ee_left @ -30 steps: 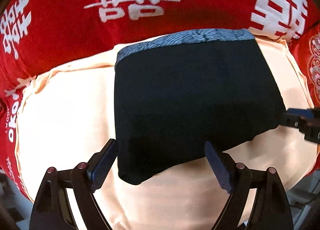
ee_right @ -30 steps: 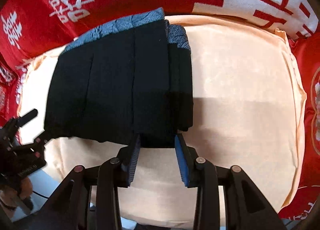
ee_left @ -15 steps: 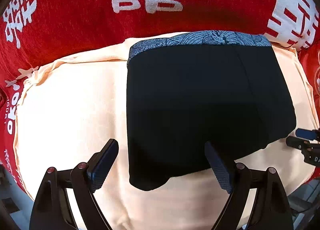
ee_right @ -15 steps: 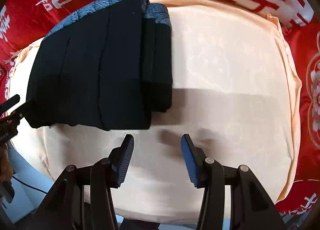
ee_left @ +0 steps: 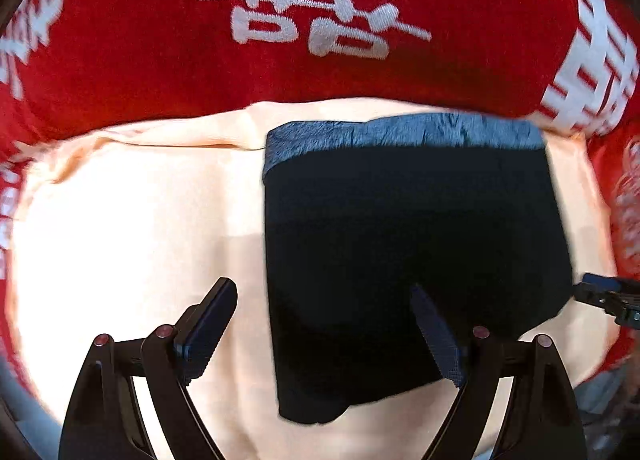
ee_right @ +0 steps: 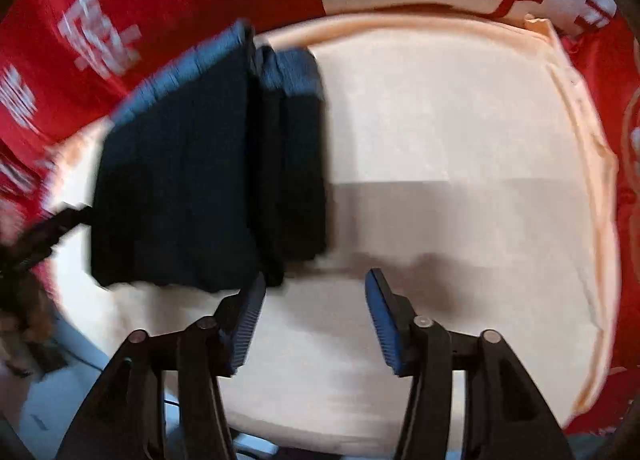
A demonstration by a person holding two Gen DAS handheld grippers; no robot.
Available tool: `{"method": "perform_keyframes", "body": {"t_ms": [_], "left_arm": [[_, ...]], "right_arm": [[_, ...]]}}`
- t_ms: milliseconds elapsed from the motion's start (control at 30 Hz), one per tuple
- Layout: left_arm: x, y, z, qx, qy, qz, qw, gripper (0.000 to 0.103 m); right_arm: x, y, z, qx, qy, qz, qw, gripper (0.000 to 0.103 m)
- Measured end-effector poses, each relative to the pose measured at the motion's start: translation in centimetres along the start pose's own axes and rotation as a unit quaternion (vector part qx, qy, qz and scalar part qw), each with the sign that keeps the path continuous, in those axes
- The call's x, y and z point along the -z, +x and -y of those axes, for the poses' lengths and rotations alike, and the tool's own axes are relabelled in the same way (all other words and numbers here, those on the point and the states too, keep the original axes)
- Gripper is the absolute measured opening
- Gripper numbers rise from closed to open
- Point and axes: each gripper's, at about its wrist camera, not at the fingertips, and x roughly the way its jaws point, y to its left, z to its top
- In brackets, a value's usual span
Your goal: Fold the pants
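While a red blanket [ee_left: 120,40] with white characters frames the scene, a peach cloth [ee_left: 120,220] spreads across the surface beneath it, and the dark pants [ee_left: 400,240], folded into a compact block with a blue-grey waistband [ee_left: 400,132] along the far edge, lie on the cloth's left half as the right wrist camera shows it. Over the near left corner of the garment hangs the left tool [ee_left: 340,336], its jaws wide apart and gripping nothing, one finger over bare cloth and the other over the dark fabric. Just right of the pants' near edge, the right tool [ee_right: 316,320] has jaws that are opening, with only peach cloth between them. Judged from these views, the fold looks nearly complete, stacked layers showing along the right side. To finish well, both tools should lift clear without snagging an edge, and any final tidy should press the layers flat rather than drag them.
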Motion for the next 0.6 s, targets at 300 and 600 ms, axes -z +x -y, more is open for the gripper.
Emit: {"method": "perform_keyframes", "body": {"t_ms": [300, 600], "left_arm": [[-2.0, 3.5, -2.2, 0.077, 0.016, -0.052, 0.9955, 0.089], [-2.7, 5.6, -3.3, 0.121, -0.005, -0.057, 0.9911, 0.095]], "right_arm": [[-4.2, 1.6, 3.0, -0.122, 0.003, -0.001, 0.993, 0.079], [-5.0, 5.1, 5.8, -0.215, 0.04, -0.034, 0.975, 0.079]]}}
